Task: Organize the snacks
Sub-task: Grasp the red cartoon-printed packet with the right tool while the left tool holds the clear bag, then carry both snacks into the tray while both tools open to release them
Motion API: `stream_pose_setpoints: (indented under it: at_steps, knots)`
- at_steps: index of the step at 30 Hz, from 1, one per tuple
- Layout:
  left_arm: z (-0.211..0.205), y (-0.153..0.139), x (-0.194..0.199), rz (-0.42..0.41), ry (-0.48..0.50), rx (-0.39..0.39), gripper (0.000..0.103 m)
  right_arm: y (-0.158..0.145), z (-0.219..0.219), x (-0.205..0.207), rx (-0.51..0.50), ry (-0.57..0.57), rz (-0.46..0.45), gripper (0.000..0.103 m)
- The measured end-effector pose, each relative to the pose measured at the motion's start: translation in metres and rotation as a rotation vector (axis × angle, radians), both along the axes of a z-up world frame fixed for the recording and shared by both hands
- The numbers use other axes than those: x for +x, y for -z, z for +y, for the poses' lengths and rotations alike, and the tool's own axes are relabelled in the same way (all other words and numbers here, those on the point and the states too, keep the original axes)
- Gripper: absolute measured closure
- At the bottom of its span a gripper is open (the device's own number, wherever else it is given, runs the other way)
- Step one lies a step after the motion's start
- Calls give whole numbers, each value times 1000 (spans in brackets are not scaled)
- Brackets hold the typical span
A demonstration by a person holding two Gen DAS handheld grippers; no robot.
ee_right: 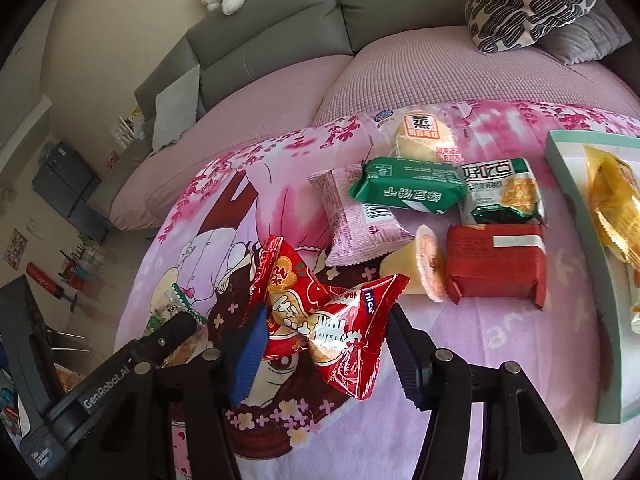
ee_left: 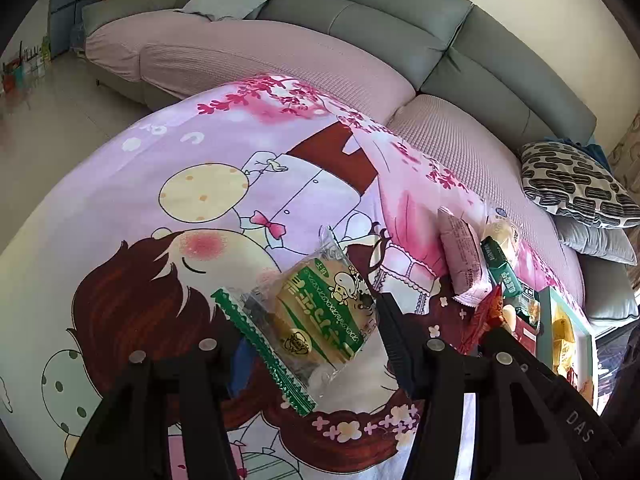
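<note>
**Two Snack Packs Held Over the Pink Cloth**

A green and yellow snack pack (ee_left: 320,316) is held by the left gripper (ee_left: 312,344). The pack is pinched between the two black fingers and is tilted, with its green zigzag edge low and to the left. It is lifted above the pink cartoon cloth (ee_left: 160,208).

A red snack pack (ee_right: 324,312) is held by the right gripper (ee_right: 324,344). It is squeezed in the middle, so it is crumpled like a bow. A blue pad (ee_right: 248,356) is seen on the left finger, pressed on the pack.

More snacks are laid on the cloth past the red pack. A pink pack (ee_right: 360,220) is placed beside a green pack (ee_right: 408,190), and the green one lies partly on top of it. A bun in a clear wrapper (ee_right: 424,138) is found behind them. A jelly cup (ee_right: 420,268) is tipped on its side, touching a dark red pack (ee_right: 496,260). A white and green pack (ee_right: 504,192) is set behind the dark red one.

A pale green tray (ee_right: 580,216) is seen at the right, with a yellow pack (ee_right: 616,208) inside it.

A grey sofa (ee_left: 360,32) is seen behind the cloth.
</note>
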State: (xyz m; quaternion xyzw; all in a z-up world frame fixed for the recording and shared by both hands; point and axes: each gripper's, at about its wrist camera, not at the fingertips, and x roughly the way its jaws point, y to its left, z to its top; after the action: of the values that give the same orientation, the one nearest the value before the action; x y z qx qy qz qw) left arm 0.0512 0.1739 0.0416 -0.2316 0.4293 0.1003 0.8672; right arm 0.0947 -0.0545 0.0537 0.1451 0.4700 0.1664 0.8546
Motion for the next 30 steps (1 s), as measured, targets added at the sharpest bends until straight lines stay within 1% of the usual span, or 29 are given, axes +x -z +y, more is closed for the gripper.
stream_pose_setpoints:
  at_steps: [6,12,18,30]
  knots:
    - [-25,-10,5,-15,55,40,45,-17,-30,-13,12,34,-29,42]
    - [-60,-21,13,-30,129,86,45,-33,-70,-20,-2,101,-66,42]
    - [-102,-32,22,-45,210,123,45,-43,-122,-22,8,200,-92,42]
    - [-193,-50,39,-77,377,193,45,-45,-231,-29,28,435,-99,42]
